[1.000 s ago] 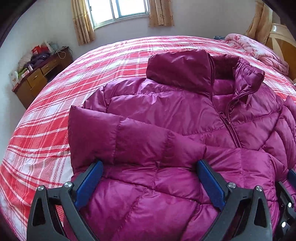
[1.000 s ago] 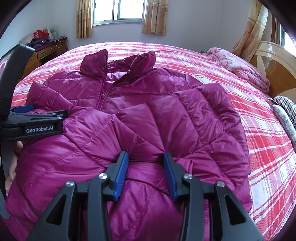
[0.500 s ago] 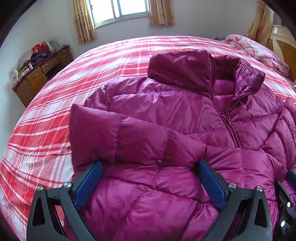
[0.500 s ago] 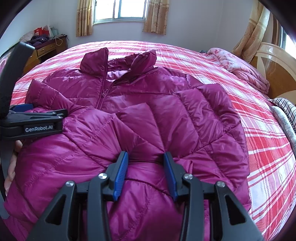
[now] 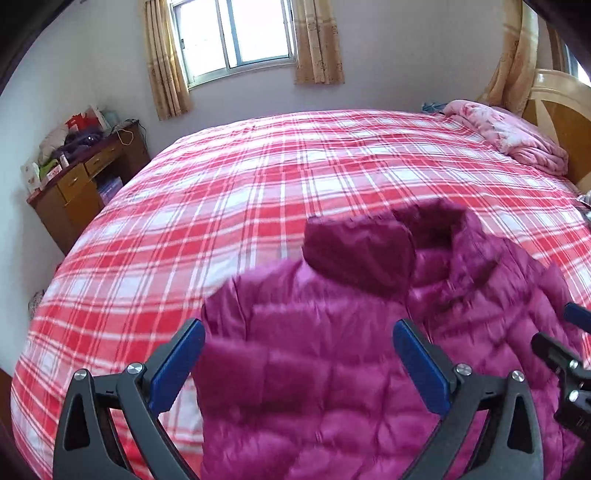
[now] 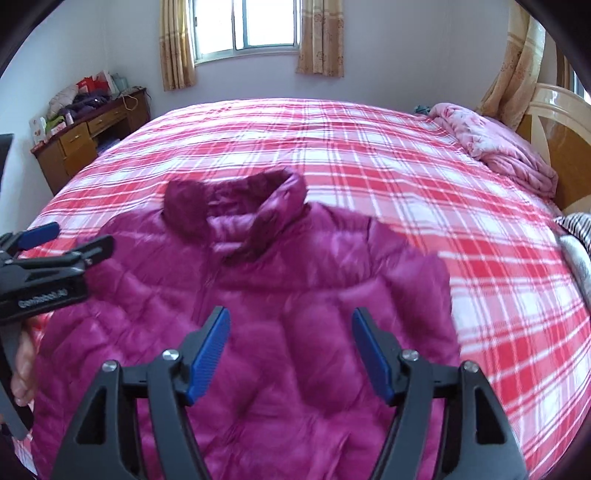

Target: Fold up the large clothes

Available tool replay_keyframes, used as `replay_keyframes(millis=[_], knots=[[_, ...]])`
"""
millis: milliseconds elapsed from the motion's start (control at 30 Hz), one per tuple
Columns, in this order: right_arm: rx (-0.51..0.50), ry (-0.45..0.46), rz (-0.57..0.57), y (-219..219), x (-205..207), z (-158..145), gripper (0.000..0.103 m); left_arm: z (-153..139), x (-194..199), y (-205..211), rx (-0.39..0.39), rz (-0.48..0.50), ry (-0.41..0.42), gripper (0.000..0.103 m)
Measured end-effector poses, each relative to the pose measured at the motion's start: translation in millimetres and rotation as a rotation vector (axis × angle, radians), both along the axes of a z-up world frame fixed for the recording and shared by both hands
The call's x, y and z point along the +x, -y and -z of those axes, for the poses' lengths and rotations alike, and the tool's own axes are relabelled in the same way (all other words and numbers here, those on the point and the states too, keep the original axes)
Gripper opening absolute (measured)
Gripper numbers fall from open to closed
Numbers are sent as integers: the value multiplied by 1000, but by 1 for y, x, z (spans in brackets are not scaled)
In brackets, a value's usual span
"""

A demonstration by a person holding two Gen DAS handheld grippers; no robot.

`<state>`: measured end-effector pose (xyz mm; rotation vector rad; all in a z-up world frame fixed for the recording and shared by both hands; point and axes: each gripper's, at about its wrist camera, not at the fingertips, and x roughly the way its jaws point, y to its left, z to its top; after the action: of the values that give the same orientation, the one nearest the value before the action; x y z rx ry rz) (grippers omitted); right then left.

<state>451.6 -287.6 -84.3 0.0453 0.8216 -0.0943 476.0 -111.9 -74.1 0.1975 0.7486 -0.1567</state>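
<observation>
Jackets: one, a magenta quilted down jacket (image 6: 280, 317), lying front up on the bed (image 6: 369, 155) with its collar (image 6: 236, 206) toward the far edge, the side with the window. It lies at the near edge of the bed; both views blur it.
Grippers: two. The left gripper (image 5: 299, 362) and the right gripper (image 6: 291, 350) each show two blue-padded fingers.
Left jaws: spread wide, nothing pinched between them. The jacket's left shoulder and side panel fill the gap between the pads; whether the pads touch the fabric cannot be told.
Right jaws: spread wide, holding nothing. The jacket's right chest panel lies between and beyond them, the collar further ahead toward the far edge.
Gripper positions: in the right wrist view the left gripper appears over the jacket's left edge; in the left wrist view part of the right gripper shows at the right border.
Bedding: one red and white plaid cover on the bed; one pink floral quilt (image 6: 491, 147) bunched near the far right corner by the headboard (image 6: 554, 122).
Other furniture: one wooden desk (image 6: 88, 136) beyond the bed's left edge, cluttered on top.
Windows: one window (image 6: 247, 26), with two curtain panels.
</observation>
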Motion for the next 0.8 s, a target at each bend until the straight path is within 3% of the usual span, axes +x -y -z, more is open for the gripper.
replay_keyframes(millis=[233,467,667,700,733,767,800], knots=[[80,8,9,30,50,-10,75,-19,75,9,-108,-51,-51,102],[80,-19,7,38,111,-14,82,1,128,40,-119,-49,-148,102],[14,-73,-28,30,142,0,82,21,134,61,-28,3,-134,100],[-6,-84,-32,29,143,3,80,25,131,59,-14,6,-135,94],[-18,-88,-35,28,144,4,76,28,129,55,-33,26,-148,68],[-29,-98,-48,27,143,6,61,32,127,53,-58,57,-182,39],[-33,-108,-58,27,144,7,43,36,123,49,-76,86,-225,29]])
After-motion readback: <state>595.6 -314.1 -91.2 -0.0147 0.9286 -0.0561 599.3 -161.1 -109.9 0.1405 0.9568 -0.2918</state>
